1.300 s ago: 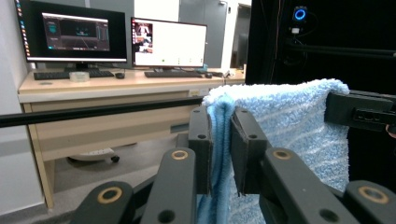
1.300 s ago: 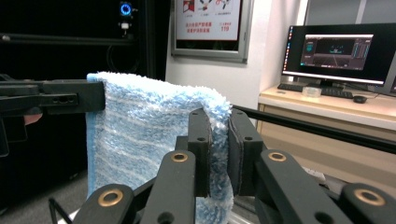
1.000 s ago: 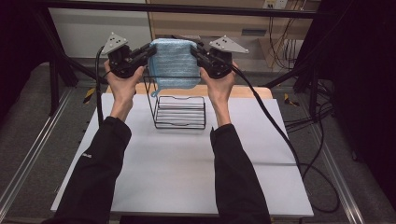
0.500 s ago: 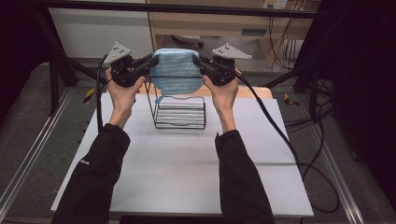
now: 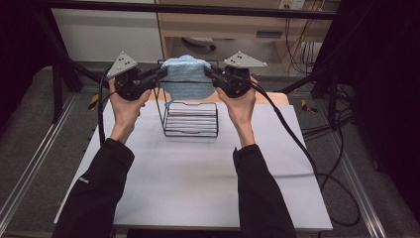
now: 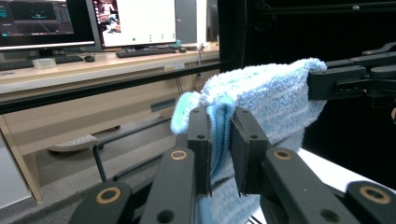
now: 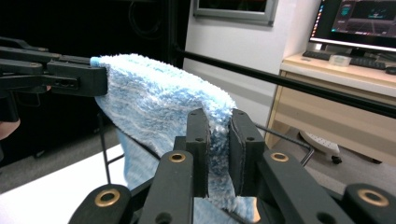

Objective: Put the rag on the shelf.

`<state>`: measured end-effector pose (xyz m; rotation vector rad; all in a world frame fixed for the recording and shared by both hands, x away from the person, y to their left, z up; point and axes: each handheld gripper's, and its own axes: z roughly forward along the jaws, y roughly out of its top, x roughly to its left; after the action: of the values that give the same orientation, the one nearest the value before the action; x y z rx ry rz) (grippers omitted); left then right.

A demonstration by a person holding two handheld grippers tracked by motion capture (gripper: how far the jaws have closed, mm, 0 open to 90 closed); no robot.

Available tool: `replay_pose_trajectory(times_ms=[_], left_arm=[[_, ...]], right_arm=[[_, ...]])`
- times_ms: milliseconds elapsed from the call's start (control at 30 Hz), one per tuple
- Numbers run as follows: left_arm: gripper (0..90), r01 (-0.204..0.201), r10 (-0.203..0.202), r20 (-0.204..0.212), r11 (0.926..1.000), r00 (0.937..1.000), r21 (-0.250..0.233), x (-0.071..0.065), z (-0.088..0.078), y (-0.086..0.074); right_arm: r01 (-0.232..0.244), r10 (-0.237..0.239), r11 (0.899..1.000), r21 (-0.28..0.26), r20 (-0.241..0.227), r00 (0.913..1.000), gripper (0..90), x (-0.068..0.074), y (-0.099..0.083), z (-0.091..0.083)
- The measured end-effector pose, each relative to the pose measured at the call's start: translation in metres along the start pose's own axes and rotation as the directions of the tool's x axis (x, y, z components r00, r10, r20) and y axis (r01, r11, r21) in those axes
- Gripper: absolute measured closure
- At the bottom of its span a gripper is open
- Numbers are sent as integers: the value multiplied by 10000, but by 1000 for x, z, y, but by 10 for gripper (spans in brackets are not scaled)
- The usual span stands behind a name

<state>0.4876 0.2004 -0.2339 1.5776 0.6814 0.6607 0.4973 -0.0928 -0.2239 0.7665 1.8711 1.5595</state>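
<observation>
Upper centre of the high view: blue towel [image 5: 187,78] hangs stretched between both tools, above and just behind the wire rack [image 5: 190,118] on the table [image 5: 198,178]. Left hand-held gripper [image 5: 159,74] clamps one top end, right hand-held gripper [image 5: 210,73] the other; jaws narrow, pads pinching folded terry in both gripper views [image 6: 261,100] [image 7: 154,100].

Step in hand looks like draping the towel over the rack's top bar. To do it well:
- keep both grips closed until cloth bears on the wire; release early and it slumps to one side
- hold the top edge level and taut, both hands at the same height
- centre the towel over the bar, lower straight, so the hanging halves balance
- watch the loose lower corner near the rack's left upright; it could snag
- open both together, then back out sideways.
</observation>
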Motion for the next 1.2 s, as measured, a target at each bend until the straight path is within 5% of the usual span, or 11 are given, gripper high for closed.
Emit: replay_pose_trajectory(times_ms=[433, 633, 967, 1200], left_arm=[[774, -67, 48, 313, 9982, 9995, 598, -13, -11, -14], [754, 227, -253, 371, 9974, 9990, 691, -14, -13, -17], [694, 550, -564, 115, 9936, 9983, 984, -14, -19, 15], [726, 710, -708, -41, 9956, 9975, 610, -14, -22, 35]], right_arm=[[133, -83, 9979, 633, -795, 9968, 797, 6, -10, -14], [478, -404, 9958, 783, -942, 9947, 798, 9, -13, -15], [571, -493, 9960, 688, -1105, 9926, 802, 8, -19, -16], [780, -689, 9940, 765, -1148, 9910, 803, 9, -20, -16]])
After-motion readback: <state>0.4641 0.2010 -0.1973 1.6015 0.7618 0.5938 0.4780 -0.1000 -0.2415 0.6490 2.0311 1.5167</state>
